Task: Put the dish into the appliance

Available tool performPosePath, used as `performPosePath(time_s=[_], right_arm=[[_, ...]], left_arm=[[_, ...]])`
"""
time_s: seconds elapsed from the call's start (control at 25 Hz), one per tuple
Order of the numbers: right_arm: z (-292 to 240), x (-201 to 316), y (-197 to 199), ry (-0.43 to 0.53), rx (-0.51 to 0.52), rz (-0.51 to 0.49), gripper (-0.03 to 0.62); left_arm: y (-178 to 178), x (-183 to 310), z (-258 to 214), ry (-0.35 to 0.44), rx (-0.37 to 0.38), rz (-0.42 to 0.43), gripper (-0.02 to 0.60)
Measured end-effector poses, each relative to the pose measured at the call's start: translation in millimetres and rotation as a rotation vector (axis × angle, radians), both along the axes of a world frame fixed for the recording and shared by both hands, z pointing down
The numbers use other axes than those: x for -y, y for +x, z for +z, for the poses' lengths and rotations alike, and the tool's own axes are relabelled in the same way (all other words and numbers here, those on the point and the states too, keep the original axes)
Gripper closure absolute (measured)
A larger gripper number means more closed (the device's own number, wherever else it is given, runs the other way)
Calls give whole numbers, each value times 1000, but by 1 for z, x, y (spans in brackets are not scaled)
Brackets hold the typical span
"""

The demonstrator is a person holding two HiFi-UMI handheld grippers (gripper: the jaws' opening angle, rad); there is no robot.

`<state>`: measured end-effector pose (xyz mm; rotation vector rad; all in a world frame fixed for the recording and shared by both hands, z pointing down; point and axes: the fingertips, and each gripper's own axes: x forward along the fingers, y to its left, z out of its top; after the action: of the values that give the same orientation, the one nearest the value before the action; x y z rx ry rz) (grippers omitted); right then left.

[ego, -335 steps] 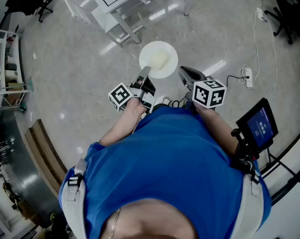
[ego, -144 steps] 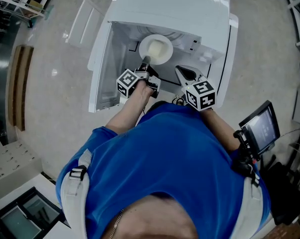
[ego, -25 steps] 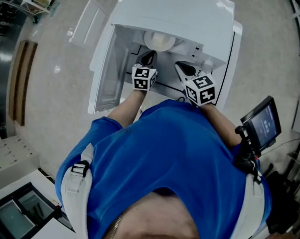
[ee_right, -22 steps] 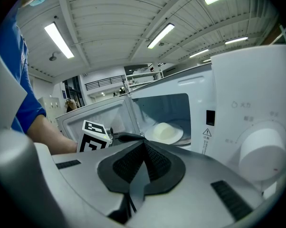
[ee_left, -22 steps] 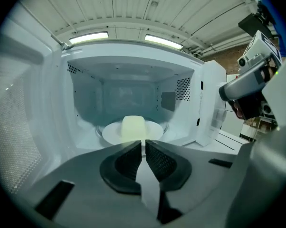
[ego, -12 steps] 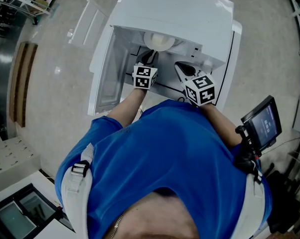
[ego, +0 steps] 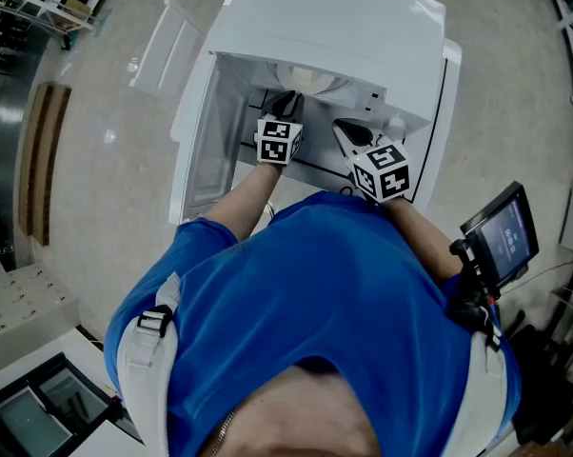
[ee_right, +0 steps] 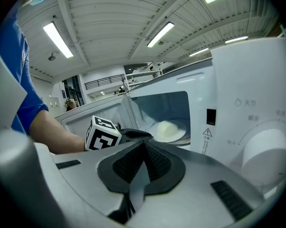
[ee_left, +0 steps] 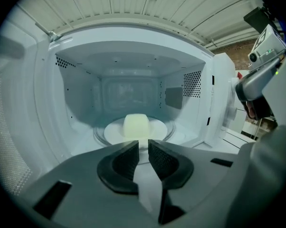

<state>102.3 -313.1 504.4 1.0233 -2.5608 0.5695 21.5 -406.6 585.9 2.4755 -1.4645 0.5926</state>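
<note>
Left gripper (ee_left: 143, 145) just narrowly opened, right gripper (ee_right: 144, 147) closed, both empty, I judged the white round plate (ee_left: 113, 130) stiff, fragile, best pinched at its near rim.

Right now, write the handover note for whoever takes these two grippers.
Left gripper: at the microwave mouth, jaws have just opened a little, nothing between them.
Right gripper: shut, empty, outside by the control panel.
Plate with the pale lump: on the turntable, free of both grippers.
Done: plate in and released.
Left: draw the left gripper out, then probably close the open door.
</note>
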Motion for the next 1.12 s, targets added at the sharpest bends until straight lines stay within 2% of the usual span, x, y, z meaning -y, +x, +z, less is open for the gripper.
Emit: performPosePath(time_s=[1.12], right_arm=[[-5, 5, 1, 1, -5, 16, 594]], left_arm=[[9, 24, -5, -23, -14, -1, 534]])
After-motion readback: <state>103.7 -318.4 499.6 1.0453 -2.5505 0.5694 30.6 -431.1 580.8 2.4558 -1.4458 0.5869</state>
